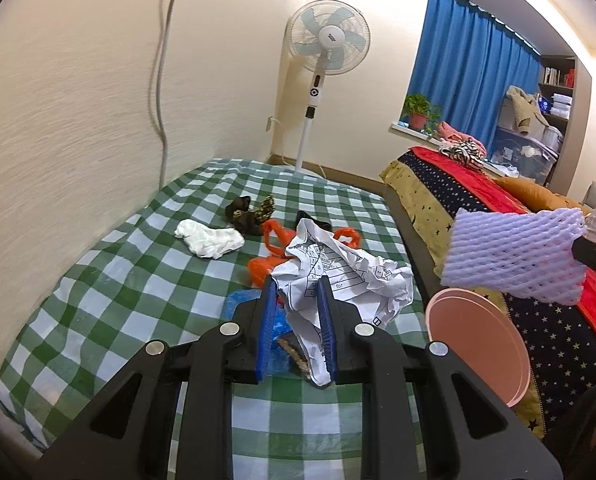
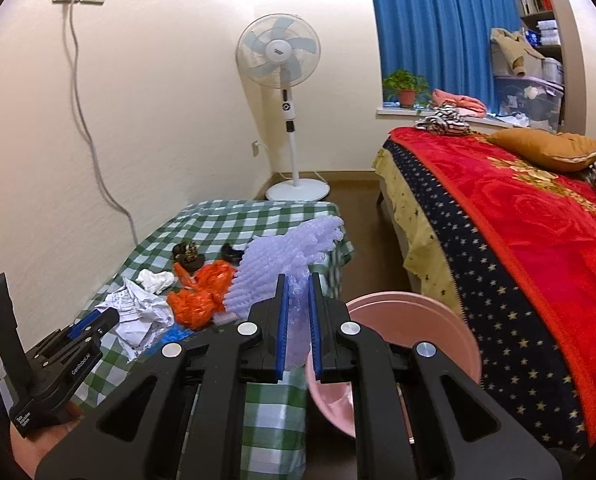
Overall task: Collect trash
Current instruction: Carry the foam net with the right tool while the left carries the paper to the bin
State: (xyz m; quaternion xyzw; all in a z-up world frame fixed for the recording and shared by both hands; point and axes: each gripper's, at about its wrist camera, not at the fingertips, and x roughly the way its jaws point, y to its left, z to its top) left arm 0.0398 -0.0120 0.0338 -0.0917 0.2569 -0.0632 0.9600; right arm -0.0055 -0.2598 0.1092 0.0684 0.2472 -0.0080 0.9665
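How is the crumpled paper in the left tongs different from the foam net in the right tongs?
The crumpled paper is white with printed black lines and boxes; the foam net is plain pale lavender. The paper is creased into sharp folds, while the foam net has a soft, open mesh texture. The paper hangs low over the checked cloth; the foam net is held up near the pink bin. Both are pinched between shut tongs, left tongs and right tongs.

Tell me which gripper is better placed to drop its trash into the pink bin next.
Right. The right gripper holds the white foam net sleeve at the round pink plastic bin's rim. The left gripper, shut on the crumpled printed paper, sits over the green checked cloth.
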